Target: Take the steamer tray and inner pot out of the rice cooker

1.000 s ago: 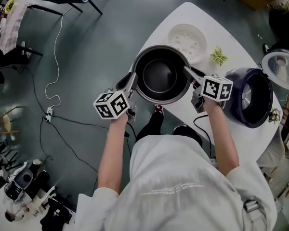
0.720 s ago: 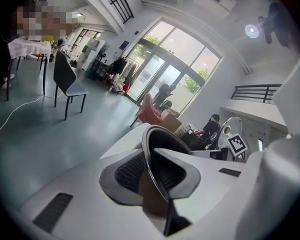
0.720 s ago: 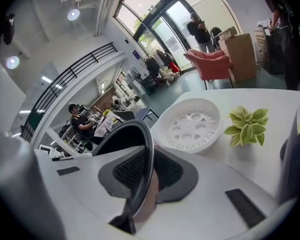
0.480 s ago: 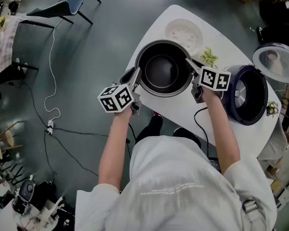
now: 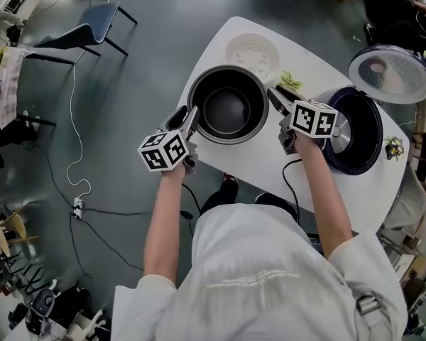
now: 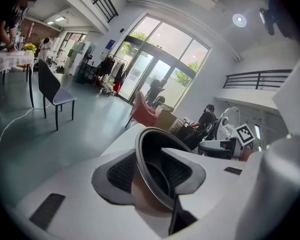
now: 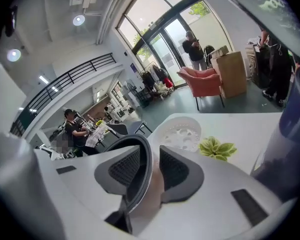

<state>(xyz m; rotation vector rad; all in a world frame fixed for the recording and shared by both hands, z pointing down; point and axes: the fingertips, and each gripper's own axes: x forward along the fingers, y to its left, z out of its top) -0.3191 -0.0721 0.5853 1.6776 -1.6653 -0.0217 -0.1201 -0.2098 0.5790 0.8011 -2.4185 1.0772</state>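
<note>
Pretty much wrapped up, judging from the head view. The inner pot (image 5: 227, 106) looks set down on the white surface (image 5: 270, 169), to the left of the rice cooker (image 5: 355, 137). The cooker's lid (image 5: 389, 73) is flipped up and its cavity seems emptied. The steamer tray (image 5: 252, 50) is parked at the far end of the surface, just beyond the pot. The left claw (image 5: 189, 119) is placed at the pot's left rim and the right claw (image 5: 275, 98) at its right rim.

Counted here:
- one pot
- one tray
- one cooker
- one green leafy sprig (image 5: 290, 81), between tray and cooker
- two claws

In the left gripper view, the pot's rim is seen standing between the two mesh pads (image 6: 121, 172). It doesn't look pinched, though. The jaws are opening, one pad outside the wall and one inside.

In the right gripper view it's the same story. The rim is caught between the pads (image 7: 177, 168) but no squeeze is shown, and these jaws are opening too. The tray and the sprig are visible further off on the surface.

So both items are out of the cooker. All that's probably left is for the claws to be cleared off the rim and drawn back.
</note>
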